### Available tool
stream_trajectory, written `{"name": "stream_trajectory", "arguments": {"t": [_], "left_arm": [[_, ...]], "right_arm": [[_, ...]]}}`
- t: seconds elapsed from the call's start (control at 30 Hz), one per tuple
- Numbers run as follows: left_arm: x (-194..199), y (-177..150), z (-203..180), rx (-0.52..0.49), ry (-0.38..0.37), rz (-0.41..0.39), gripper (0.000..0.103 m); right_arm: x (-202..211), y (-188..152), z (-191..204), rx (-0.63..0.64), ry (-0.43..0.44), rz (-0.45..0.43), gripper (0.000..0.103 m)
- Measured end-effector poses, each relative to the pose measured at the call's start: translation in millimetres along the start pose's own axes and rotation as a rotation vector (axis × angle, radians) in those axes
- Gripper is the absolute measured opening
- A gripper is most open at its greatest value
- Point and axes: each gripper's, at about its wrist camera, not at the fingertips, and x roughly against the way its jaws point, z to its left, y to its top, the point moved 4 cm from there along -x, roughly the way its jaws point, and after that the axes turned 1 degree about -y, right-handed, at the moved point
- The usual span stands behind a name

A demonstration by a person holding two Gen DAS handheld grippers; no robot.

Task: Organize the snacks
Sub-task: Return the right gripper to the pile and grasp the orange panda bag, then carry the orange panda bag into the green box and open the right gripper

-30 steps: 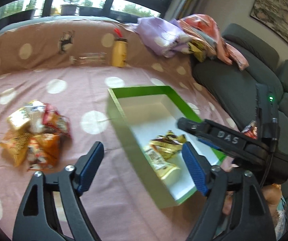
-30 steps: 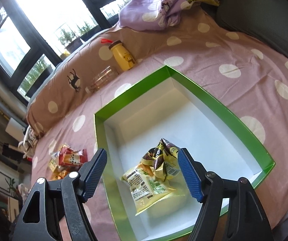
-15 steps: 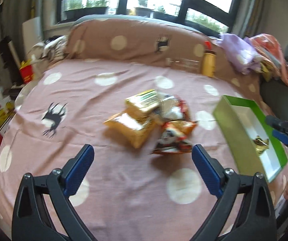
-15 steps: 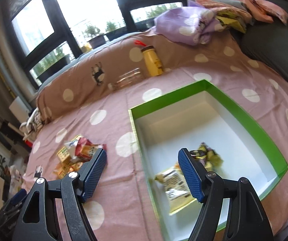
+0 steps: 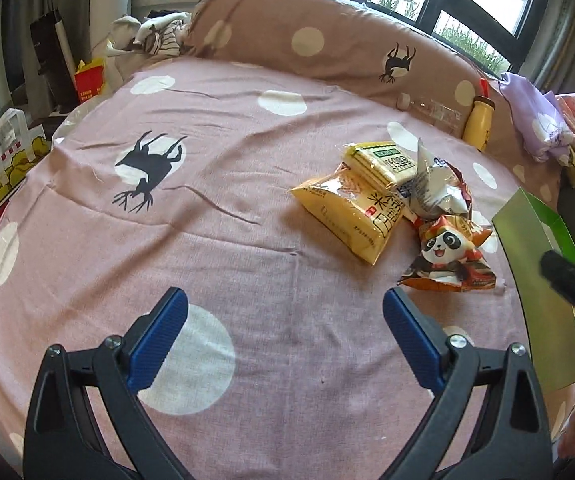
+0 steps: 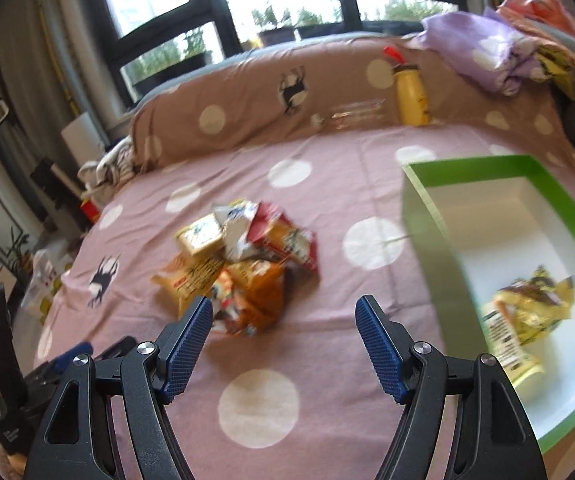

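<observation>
Both grippers hang empty over the spotted bedcover, snack pile ahead, green box to the right.

Nearest, the left gripper [image 5: 285, 332] has its blue pads spread wide with only pink cloth between them; its jaws have just been opening. The right gripper [image 6: 283, 338] also stands apart and holds nothing. Beyond them the snack pile [image 5: 391, 208] lies on the bedcover [image 5: 215, 240]: a yellow packet, a panda-printed packet [image 5: 445, 256] and a white one overlapping, so lower packets are partly hidden and, in the right wrist view, blurred. To the right the green box [image 6: 419, 216] is cut off by the frame edge; two packets [image 6: 523, 316] lie inside, smeared. Far back, a yellow bottle [image 6: 409, 94] stands against the brown bolster.
</observation>
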Motion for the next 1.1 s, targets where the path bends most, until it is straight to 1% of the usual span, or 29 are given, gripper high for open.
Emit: {"name": "stream_trajectory", "arguments": {"t": [0.13, 0.27, 0.3, 0.33, 0.5, 0.53, 0.6, 0.67, 0.7, 0.73, 0.8, 0.83, 0.87, 0.93, 1.0, 1.1], "left_arm": [[-1, 0, 0, -0.004, -0.007, -0.002, 0.098], [-2, 2, 5, 0.013, -0.013, 0.015, 0.098], [-2, 3, 7, 0.019, -0.011, 0.013, 0.098], [-2, 4, 9, 0.024, -0.006, 0.011, 0.098], [-1, 9, 18, 0.019, 0.038, -0.004, 0.098], [-1, 10, 20, 0.021, 0.045, -0.006, 0.098], [0, 11, 23, 0.021, 0.046, -0.006, 0.097], [1, 11, 24, 0.024, 0.043, -0.005, 0.098], [1, 11, 23, 0.024, 0.042, -0.005, 0.097], [1, 11, 22, 0.021, 0.040, -0.005, 0.097], [2, 10, 20, 0.015, 0.039, -0.003, 0.098], [2, 10, 20, 0.009, 0.039, -0.003, 0.098], [2, 10, 19, 0.006, 0.040, -0.004, 0.098], [3, 9, 18, 0.004, 0.041, -0.007, 0.098], [3, 9, 19, 0.010, 0.038, -0.005, 0.097], [5, 10, 22, 0.028, 0.016, 0.000, 0.097]], "right_arm": [[-26, -5, 6, -0.066, 0.075, 0.109, 0.074], [-52, 1, 17, -0.121, 0.121, 0.191, 0.074], [-59, 3, 21, -0.122, 0.121, 0.214, 0.074], [-66, 4, 25, -0.113, 0.106, 0.231, 0.074], [-97, 8, 35, -0.027, -0.064, 0.271, 0.074], [-100, 8, 34, -0.017, -0.081, 0.271, 0.074], [-106, 4, 29, -0.023, -0.086, 0.287, 0.074], [-108, 0, 22, -0.037, -0.073, 0.281, 0.066], [-105, 0, 21, -0.024, -0.065, 0.264, 0.065], [-101, -1, 20, -0.014, -0.062, 0.253, 0.061], [-95, -4, 18, -0.015, -0.030, 0.252, 0.058], [-91, -6, 19, -0.013, 0.002, 0.259, 0.053], [-85, -8, 22, -0.011, 0.040, 0.259, 0.052], [-71, -13, 29, -0.011, 0.125, 0.264, 0.052], [-58, -20, 35, -0.009, 0.190, 0.269, 0.052], [-49, -29, 49, 0.020, 0.237, 0.294, 0.052]]}}
